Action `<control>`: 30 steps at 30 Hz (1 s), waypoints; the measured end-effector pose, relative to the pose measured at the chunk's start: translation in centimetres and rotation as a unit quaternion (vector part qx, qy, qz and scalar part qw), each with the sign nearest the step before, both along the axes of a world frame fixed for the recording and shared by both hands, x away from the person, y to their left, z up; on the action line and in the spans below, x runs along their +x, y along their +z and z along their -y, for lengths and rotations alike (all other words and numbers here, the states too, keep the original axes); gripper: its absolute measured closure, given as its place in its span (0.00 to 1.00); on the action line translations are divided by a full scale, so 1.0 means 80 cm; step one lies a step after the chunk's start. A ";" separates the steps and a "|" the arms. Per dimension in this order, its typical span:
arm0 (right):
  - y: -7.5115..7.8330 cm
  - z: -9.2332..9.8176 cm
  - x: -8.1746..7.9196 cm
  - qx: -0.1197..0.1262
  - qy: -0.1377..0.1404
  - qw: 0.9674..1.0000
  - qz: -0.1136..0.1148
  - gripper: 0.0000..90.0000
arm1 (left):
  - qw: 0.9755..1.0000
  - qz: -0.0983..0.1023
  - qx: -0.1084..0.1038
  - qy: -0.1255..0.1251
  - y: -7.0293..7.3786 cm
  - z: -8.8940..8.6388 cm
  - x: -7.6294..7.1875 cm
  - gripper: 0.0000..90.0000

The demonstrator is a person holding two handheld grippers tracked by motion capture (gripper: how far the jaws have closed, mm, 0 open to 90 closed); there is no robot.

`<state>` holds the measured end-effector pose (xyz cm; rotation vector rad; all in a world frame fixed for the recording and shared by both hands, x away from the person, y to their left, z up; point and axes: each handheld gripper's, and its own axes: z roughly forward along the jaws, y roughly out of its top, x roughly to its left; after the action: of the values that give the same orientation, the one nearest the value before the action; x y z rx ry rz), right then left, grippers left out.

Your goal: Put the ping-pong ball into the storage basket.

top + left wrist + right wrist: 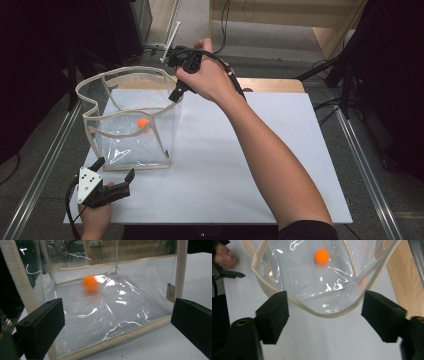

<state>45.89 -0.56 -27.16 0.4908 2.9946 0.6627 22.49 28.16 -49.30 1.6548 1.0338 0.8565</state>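
Right claw (324, 315) stood open above the bag (95, 132); ball (322, 256) fell inside, below it. Left claw (117, 325) open beside bag. Advisable: withdraw straight up, clear of rim.

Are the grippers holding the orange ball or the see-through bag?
Neither. Both the left gripper and right gripper are open and empty; the orange ball is inside the clear bag.

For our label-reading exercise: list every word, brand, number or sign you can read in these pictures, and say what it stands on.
None can be read.
The small tab on the edge of the clear bag: too blurred to tell whether it bears any text.
The orange ball, the white table and each claw: no markings visible.
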 end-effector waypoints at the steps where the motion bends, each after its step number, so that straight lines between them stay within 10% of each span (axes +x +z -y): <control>1: 0.000 0.002 -0.001 -0.001 -0.001 1.000 -0.001 0.15 | 1.000 0.000 0.000 0.000 0.000 0.000 0.000 0.00; 7: -0.005 0.015 -0.012 -0.002 -0.002 1.000 0.004 0.00 | 1.000 -0.001 0.000 0.001 0.000 0.000 0.000 0.00; 30: -0.044 0.065 -0.046 0.010 -0.011 1.000 0.002 0.00 | 1.000 0.000 0.000 0.000 0.000 0.001 0.000 0.00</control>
<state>42.18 -5.77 -30.67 0.5211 2.9769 0.6927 22.51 28.07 -49.33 1.6538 1.0338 0.8576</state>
